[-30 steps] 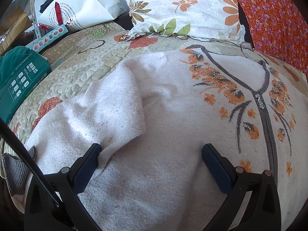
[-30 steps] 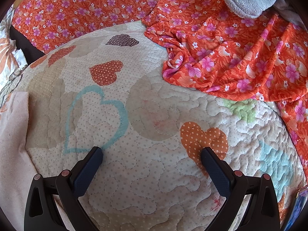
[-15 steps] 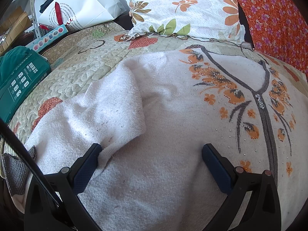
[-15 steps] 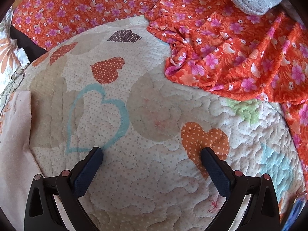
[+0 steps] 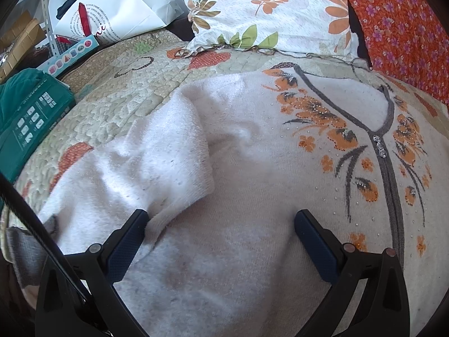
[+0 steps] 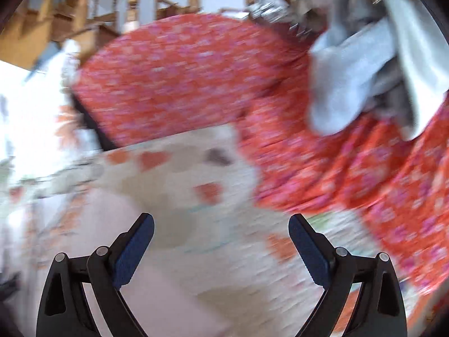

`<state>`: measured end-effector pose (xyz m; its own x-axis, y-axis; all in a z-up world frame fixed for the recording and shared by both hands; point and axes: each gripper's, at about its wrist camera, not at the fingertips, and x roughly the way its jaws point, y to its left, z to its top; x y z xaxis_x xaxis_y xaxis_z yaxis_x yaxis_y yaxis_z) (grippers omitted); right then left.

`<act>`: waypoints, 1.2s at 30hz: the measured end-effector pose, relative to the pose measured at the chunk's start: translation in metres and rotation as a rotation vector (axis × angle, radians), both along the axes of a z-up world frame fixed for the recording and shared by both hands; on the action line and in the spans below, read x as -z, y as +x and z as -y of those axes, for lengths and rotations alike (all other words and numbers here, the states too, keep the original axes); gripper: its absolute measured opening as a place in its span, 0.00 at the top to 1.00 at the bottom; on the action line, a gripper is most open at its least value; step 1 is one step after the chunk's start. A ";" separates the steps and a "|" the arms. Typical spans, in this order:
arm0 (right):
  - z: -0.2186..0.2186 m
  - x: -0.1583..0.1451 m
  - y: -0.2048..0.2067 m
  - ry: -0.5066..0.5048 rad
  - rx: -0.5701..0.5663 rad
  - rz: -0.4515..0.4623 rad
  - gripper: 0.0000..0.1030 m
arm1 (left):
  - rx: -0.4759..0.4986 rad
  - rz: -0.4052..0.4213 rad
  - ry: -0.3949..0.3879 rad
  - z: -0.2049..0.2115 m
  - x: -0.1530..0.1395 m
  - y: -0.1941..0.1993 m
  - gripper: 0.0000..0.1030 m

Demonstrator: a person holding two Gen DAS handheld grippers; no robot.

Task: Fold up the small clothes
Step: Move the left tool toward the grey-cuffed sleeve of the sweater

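Meanwhile both tools, left tool (image 5: 220, 224) and right tool (image 6: 221, 229), gape above sweater (image 5: 252, 196).

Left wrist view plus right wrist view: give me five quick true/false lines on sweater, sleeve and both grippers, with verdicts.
1. The left gripper is open over the cream sweater. True.
2. The sleeve is folded across the sweater body. True; its edge lies by the left gripper's left finger.
3. The sweater's flower embroidery is blue. False: it is orange with grey stems.
4. The right gripper is shut on the orange floral cloth. False: it is open with nothing between its fingers, and the cloth lies further off on the quilt.
5. The right wrist view is sharp. False: it is heavily motion-blurred.
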<state>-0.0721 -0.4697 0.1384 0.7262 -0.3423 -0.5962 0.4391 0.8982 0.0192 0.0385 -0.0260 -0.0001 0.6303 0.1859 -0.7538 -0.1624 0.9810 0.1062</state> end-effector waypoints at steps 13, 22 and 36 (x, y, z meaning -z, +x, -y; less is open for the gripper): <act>-0.093 0.035 0.015 0.211 -0.257 -0.124 0.08 | 0.248 0.063 -0.047 0.007 -0.045 -0.057 0.01; -0.125 0.099 0.041 0.260 -0.336 -0.325 0.32 | 0.319 -0.021 -0.075 0.011 -0.010 -0.058 0.01; -0.143 0.122 0.055 0.138 -0.330 -0.419 0.20 | 0.297 0.036 -0.079 0.010 0.003 -0.064 0.00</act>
<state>-0.0174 -0.3266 0.0160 0.4729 -0.0349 -0.8804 0.1299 0.9911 0.0305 -0.0251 -0.0365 -0.0031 0.6747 -0.0685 -0.7349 0.1301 0.9911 0.0271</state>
